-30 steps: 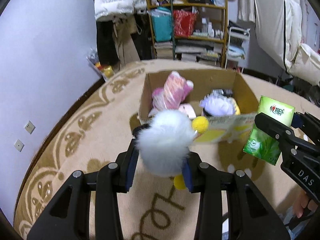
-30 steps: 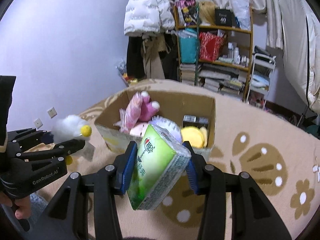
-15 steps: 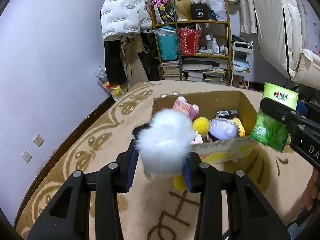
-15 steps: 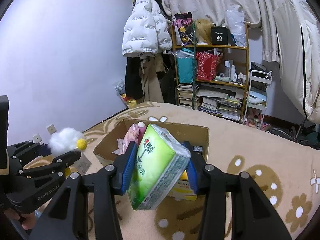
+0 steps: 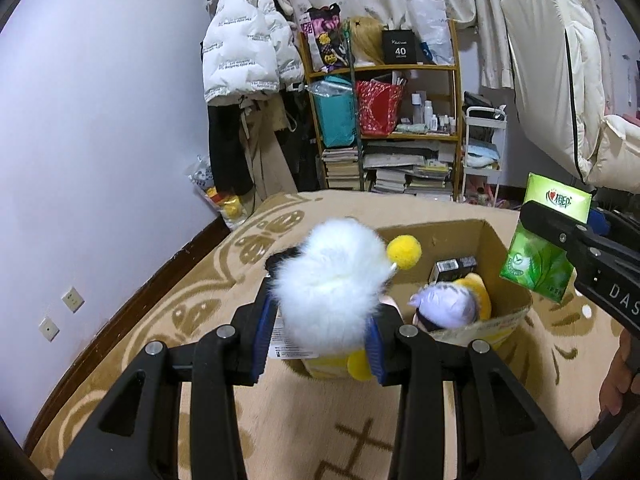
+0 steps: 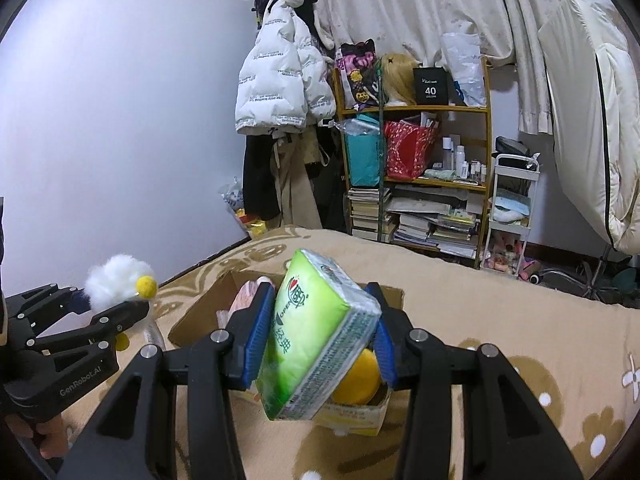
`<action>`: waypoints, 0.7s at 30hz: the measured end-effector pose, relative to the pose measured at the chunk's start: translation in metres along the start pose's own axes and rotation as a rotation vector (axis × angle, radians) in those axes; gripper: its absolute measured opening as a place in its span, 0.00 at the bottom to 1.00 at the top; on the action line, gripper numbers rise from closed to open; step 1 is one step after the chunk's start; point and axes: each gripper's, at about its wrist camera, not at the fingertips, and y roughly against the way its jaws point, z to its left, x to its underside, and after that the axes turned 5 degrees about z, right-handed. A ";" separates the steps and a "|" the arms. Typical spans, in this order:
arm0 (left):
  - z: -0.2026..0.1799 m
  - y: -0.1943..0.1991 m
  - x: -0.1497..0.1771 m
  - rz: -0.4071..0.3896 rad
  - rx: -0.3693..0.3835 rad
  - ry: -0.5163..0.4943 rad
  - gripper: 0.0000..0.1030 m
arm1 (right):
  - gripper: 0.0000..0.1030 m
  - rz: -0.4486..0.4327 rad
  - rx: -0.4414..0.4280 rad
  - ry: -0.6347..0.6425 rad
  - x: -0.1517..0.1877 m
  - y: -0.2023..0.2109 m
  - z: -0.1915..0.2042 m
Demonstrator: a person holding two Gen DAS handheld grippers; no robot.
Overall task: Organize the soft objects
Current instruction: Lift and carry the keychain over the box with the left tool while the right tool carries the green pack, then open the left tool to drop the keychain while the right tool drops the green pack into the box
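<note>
Between the blue pads of the left tool [image 5: 320, 320], seen from the left wrist camera, sits a white fluffy toy [image 5: 330, 286] with a yellow pom-pom [image 5: 404, 253] sticking out to its right; the tool is clamped on it. Just beyond lies an open cardboard box [image 5: 486, 240] resting on a beige patterned carpet [image 5: 192, 300]. Inside the box, toward its right side, a lavender plush [image 5: 444, 304] leans against a yellow plush [image 5: 478, 292], with a small dark packet [image 5: 456, 268] behind them. At the right edge of this view the right tool [image 5: 580, 256] holds a green tissue pack [image 5: 540, 248] above the box's right wall. A wooden shelf [image 5: 400, 120] crowded with bags and books stands against the far wall, with a white puffer jacket [image 5: 244, 56] hanging to its left.

From the right wrist camera, the right tool [image 6: 320, 340] is gripping the green tissue pack [image 6: 316, 336], which is tilted between the blue pads and hangs over the cardboard box [image 6: 200, 304]. A yellow plush [image 6: 358, 376] shows in the box below the pack, and something pink [image 6: 250, 294] peeks out behind the left finger. At the far left, the left tool [image 6: 116, 304] carries the white fluffy toy [image 6: 114, 282], held beside the box's left side. The shelf [image 6: 416, 152] and jacket [image 6: 280, 76] fill the background.
</note>
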 end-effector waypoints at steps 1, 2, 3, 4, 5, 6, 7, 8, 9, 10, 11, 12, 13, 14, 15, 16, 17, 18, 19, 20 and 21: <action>-0.002 -0.002 -0.002 -0.006 0.005 -0.005 0.37 | 0.47 0.000 0.001 -0.001 0.000 -0.001 -0.001; -0.003 -0.003 -0.003 -0.011 0.005 -0.008 0.37 | 0.47 0.001 -0.001 -0.003 -0.001 -0.002 -0.002; -0.004 -0.005 -0.005 -0.017 0.005 -0.011 0.37 | 0.47 0.001 -0.004 -0.006 -0.002 -0.003 -0.005; -0.006 -0.007 -0.007 -0.019 0.008 -0.017 0.37 | 0.47 0.000 -0.004 -0.009 -0.003 -0.005 -0.007; -0.008 -0.010 -0.009 -0.019 0.009 -0.021 0.37 | 0.47 -0.001 -0.004 -0.009 -0.005 -0.007 -0.009; -0.009 -0.012 -0.011 -0.020 0.009 -0.023 0.37 | 0.47 -0.003 -0.005 -0.010 -0.007 -0.010 -0.012; -0.011 -0.015 -0.012 -0.020 0.010 -0.026 0.37 | 0.47 -0.004 -0.003 -0.009 -0.008 -0.012 -0.014; -0.012 -0.017 -0.013 -0.021 0.011 -0.028 0.37 | 0.47 -0.004 -0.001 -0.007 -0.011 -0.016 -0.016; -0.013 -0.019 -0.013 -0.025 0.011 -0.034 0.37 | 0.47 -0.005 -0.001 -0.006 -0.011 -0.018 -0.017; -0.015 -0.022 -0.014 -0.032 0.008 -0.048 0.37 | 0.47 -0.007 -0.001 -0.006 -0.013 -0.020 -0.019; -0.017 -0.024 -0.014 -0.034 0.003 -0.056 0.37 | 0.47 -0.006 0.000 -0.006 -0.013 -0.023 -0.020; -0.018 -0.027 -0.014 -0.034 0.001 -0.065 0.37 | 0.47 -0.004 0.000 -0.006 -0.013 -0.025 -0.022; -0.019 -0.029 -0.015 -0.034 0.002 -0.067 0.37 | 0.47 0.000 -0.001 -0.006 -0.013 -0.025 -0.022; -0.019 -0.032 -0.016 -0.035 0.001 -0.066 0.37 | 0.47 0.005 0.000 -0.006 -0.013 -0.029 -0.023; -0.019 -0.032 -0.016 -0.033 0.001 -0.067 0.37 | 0.47 0.011 0.002 -0.005 -0.012 -0.031 -0.025; -0.021 -0.035 -0.016 -0.030 0.004 -0.069 0.37 | 0.47 0.018 0.003 -0.005 -0.012 -0.035 -0.026; -0.022 -0.038 -0.017 -0.028 0.005 -0.071 0.37 | 0.47 0.025 0.003 -0.006 -0.010 -0.039 -0.027; -0.023 -0.041 -0.018 -0.025 0.006 -0.075 0.37 | 0.47 0.029 0.001 -0.008 -0.010 -0.042 -0.029; -0.024 -0.044 -0.018 -0.023 0.008 -0.078 0.37 | 0.47 0.033 -0.005 -0.013 -0.009 -0.046 -0.031; -0.025 -0.047 -0.019 -0.018 0.011 -0.080 0.37 | 0.47 0.036 -0.009 -0.018 -0.008 -0.049 -0.032; -0.027 -0.048 -0.018 -0.015 0.012 -0.080 0.37 | 0.47 0.037 -0.017 -0.024 -0.008 -0.051 -0.033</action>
